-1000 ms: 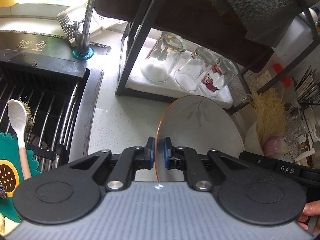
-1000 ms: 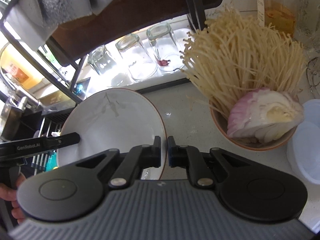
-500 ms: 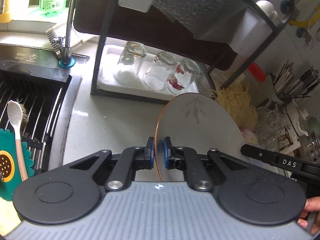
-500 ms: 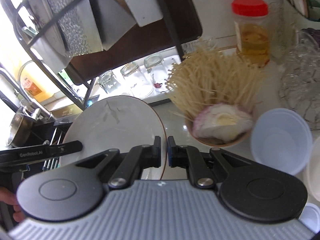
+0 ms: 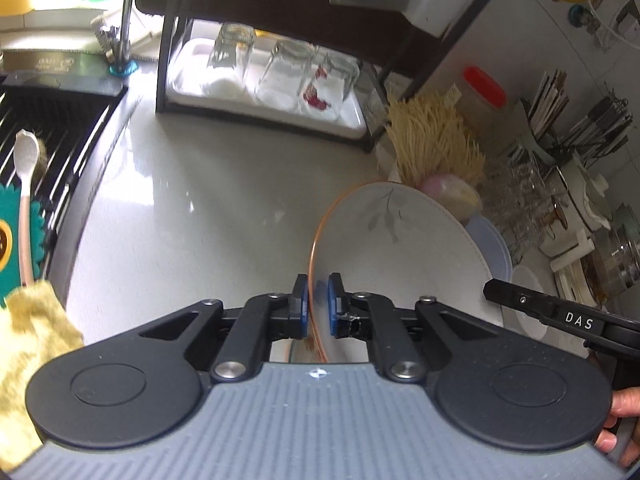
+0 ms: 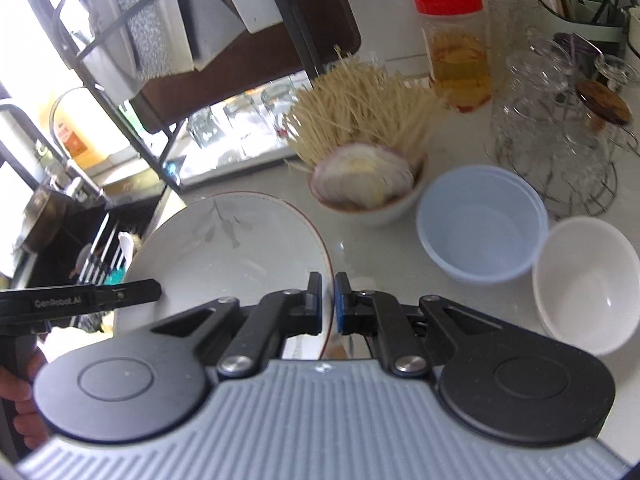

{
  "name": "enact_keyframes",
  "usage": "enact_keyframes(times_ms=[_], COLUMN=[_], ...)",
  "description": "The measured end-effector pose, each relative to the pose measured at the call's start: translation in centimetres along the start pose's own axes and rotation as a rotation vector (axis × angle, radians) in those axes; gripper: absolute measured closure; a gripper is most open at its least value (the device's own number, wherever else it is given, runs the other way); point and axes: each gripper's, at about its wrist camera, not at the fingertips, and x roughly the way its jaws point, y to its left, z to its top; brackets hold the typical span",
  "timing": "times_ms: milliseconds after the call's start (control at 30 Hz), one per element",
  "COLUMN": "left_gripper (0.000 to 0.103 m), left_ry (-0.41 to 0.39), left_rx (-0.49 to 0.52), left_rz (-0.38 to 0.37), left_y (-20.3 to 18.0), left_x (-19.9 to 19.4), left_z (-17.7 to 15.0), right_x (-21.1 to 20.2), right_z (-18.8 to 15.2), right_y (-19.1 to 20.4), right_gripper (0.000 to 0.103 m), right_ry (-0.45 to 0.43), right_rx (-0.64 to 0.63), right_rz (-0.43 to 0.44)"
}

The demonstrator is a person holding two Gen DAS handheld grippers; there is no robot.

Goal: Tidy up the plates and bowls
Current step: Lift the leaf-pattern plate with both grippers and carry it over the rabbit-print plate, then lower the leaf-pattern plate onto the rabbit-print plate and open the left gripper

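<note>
Both grippers are clamping one round white ceramic plate with a thin orange rim and a grey leaf motif point(image 5: 400, 248), holding it clear above the pale glossy countertop point(image 5: 192, 208). The left gripper point(image 5: 318, 306) is pinching the plate's left rim; the right gripper point(image 6: 328, 302) is pinching the opposite rim, each pair of jaws narrowed onto the edge. The plate is spanning the gap between the two hands, its face tilted up. Ahead and to the right of it are sitting a pale blue plastic bowl point(image 6: 482, 224) and a plain white bowl point(image 6: 588, 284), touching or nearly so. The right hand is judged nearer that cluster, so any set-down there would be led from the right.
</note>
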Motion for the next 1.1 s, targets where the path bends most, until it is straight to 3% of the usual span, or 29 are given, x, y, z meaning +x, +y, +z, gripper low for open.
enact_keyframes(times_ms=[333,1100], left_gripper=[0.092,0.09], left_ry=[0.03,0.171], left_rx=[-0.014,0.069], left_rz=[0.045,0.085], left_y=[-1.4,-2.1], left_x=[-0.2,2.0], left_z=[-3.1,-3.5], right_x=[-0.5,1.3], right_z=[-2.5,-3.7], right_y=[-0.9,-0.4], right_gripper=[0.094,0.094], right_ry=[0.025,0.099], right_rx=[-0.042,-0.126], right_rz=[-0.02,-0.092])
